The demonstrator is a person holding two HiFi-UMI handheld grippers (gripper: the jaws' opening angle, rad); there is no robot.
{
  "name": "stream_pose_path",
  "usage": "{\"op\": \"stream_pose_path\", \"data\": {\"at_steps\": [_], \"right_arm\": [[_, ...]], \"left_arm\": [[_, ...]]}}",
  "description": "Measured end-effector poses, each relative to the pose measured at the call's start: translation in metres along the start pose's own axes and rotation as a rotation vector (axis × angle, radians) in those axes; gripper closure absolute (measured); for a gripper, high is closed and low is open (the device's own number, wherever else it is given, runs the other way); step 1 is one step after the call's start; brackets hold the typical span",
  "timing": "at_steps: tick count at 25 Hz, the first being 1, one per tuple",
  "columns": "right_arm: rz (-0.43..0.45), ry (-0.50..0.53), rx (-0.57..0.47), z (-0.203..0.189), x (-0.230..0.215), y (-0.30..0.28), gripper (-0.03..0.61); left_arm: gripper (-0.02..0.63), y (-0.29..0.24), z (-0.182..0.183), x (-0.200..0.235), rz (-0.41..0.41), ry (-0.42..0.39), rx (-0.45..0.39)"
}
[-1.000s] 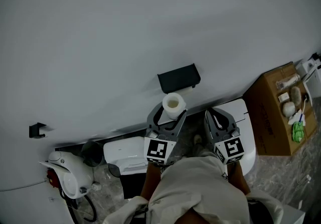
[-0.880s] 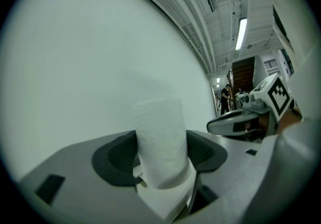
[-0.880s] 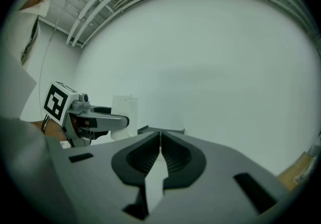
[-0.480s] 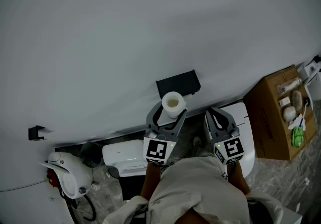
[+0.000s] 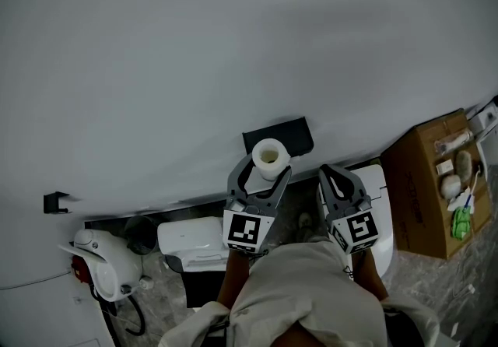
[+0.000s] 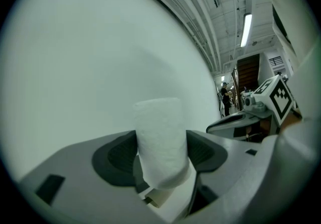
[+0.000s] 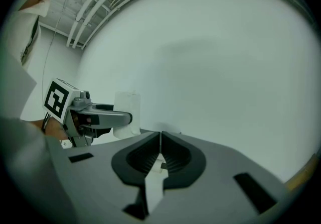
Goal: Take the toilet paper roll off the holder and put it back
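One toilet paper roll [image 5: 269, 157] stands upright, clamped in the left gripper [image 5: 267, 173].

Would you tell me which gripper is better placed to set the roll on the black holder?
Left. The left gripper holds the toilet paper roll beside the black holder; the right gripper is shut and empty.

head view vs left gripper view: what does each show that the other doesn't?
Head view only: black wall-mounted holder, brown cardboard box. Left gripper view only: dark pads pressed on the white toilet paper roll, ceiling strip light. Both: that roll held in the left gripper, with the shut right gripper beside it.
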State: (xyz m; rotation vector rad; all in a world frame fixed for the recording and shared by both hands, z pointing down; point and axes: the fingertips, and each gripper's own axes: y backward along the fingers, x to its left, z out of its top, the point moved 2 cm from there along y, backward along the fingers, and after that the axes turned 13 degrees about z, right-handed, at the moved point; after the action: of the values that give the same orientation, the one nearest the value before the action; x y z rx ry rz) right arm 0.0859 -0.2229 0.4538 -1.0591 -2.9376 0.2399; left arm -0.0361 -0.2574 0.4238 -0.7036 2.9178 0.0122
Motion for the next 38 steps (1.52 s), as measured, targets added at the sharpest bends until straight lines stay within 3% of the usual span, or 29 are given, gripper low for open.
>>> {"op": "stream_pose_path", "data": {"at_steps": [18,38], "right_arm": [[0.07,-0.018,0.014,-0.003,-0.033,-0.026,0.572],[0.099,-0.03,0.013,-0.003,-0.036,-0.034,0.572]], "left_arm": [[0.305,-0.04,-0.013,0.002,0.057,-0.024,0.081],[0.302,-0.05,-0.022,0.002,0.093,-0.042,0.145]]}}
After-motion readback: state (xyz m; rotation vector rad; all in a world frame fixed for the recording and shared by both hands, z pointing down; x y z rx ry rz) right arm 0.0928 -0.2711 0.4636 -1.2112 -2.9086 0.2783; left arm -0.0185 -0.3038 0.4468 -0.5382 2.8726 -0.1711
